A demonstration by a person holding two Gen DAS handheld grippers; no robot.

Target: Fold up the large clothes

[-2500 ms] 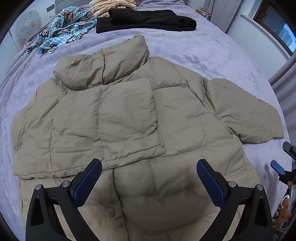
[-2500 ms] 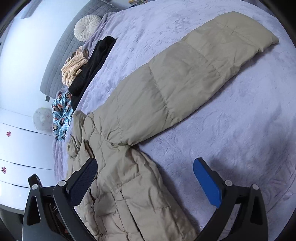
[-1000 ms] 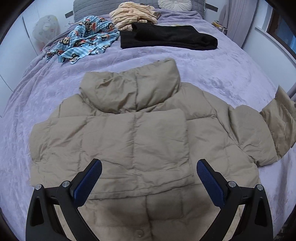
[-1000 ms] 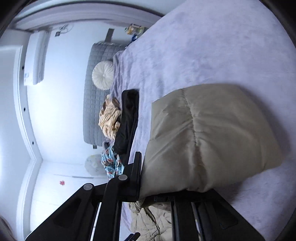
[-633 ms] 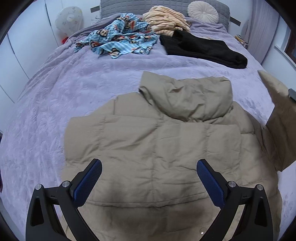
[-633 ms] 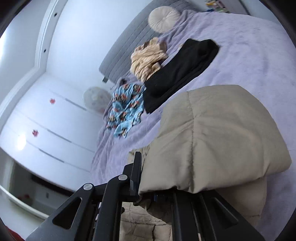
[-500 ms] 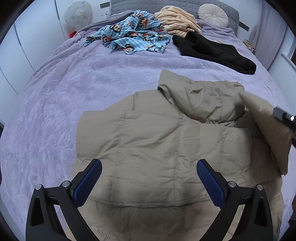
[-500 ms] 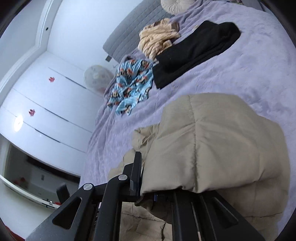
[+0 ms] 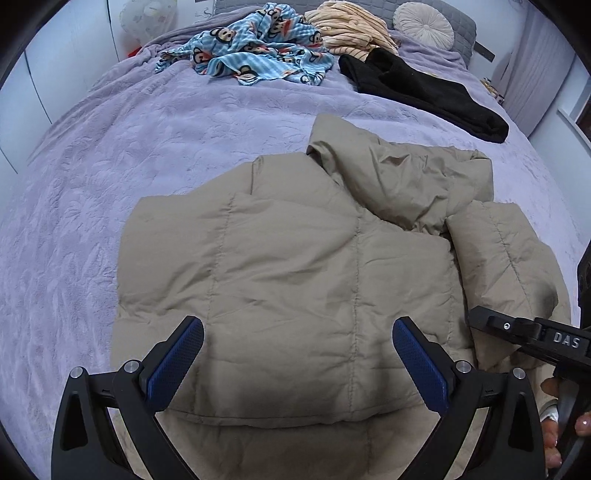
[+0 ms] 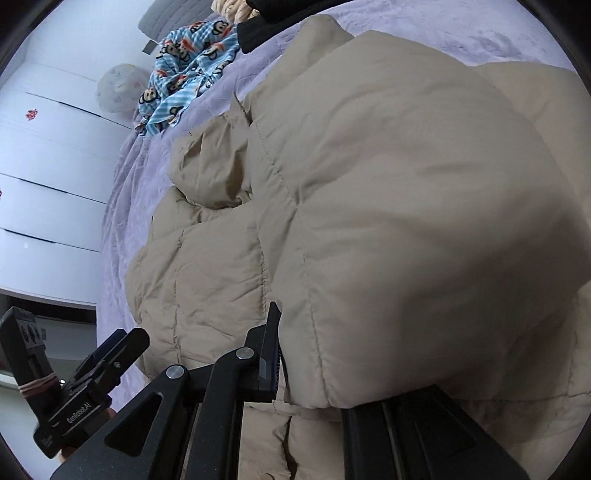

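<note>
A beige puffer jacket (image 9: 303,266) lies on the purple bed, its collar (image 9: 399,177) toward the far side. Its left sleeve is folded across the front. My left gripper (image 9: 295,362) is open and empty, hovering over the jacket's lower part. My right gripper (image 10: 314,373) is shut on the cuff of the right sleeve (image 10: 424,221) and holds it over the jacket body. That sleeve (image 9: 506,266) lies over the jacket's right side in the left wrist view, with the right gripper's body (image 9: 532,339) beside it.
A blue monkey-print garment (image 9: 251,55), a striped cream garment (image 9: 351,29) and a black garment (image 9: 424,92) lie at the far end of the bed (image 9: 129,140). A round cushion (image 9: 424,22) rests by the headboard. White wardrobe doors (image 10: 48,147) stand at the left.
My right gripper closed on the right sleeve, lifted it and carried it leftward over the jacket body. My left gripper stayed open and swung toward the jacket's left side.
</note>
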